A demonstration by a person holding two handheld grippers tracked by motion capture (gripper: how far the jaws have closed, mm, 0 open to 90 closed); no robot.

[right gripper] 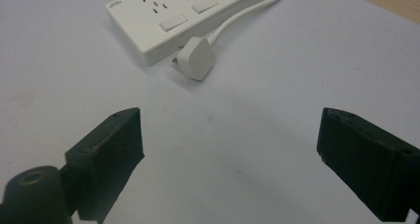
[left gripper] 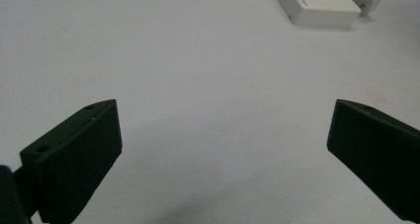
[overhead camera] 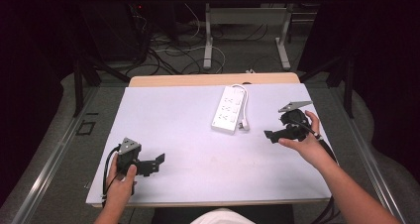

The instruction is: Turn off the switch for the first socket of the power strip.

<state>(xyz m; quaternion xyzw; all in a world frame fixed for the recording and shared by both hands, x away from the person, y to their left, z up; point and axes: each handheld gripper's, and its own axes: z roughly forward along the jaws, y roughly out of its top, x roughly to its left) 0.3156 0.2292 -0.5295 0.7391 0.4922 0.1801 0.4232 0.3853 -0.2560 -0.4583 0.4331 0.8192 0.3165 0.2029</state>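
My right gripper point(right gripper: 230, 149), jaws wide and empty, faces the plug point(right gripper: 197, 58) beside the power strip point(right gripper: 168, 21); I should straddle the plug squarely before closing.

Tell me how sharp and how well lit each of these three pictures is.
High view: white table sheet bright, surroundings dark. Left gripper view: black jaws sharp, white power strip soft. Right gripper view: white plug fairly crisp, faint shadow between the jaws.
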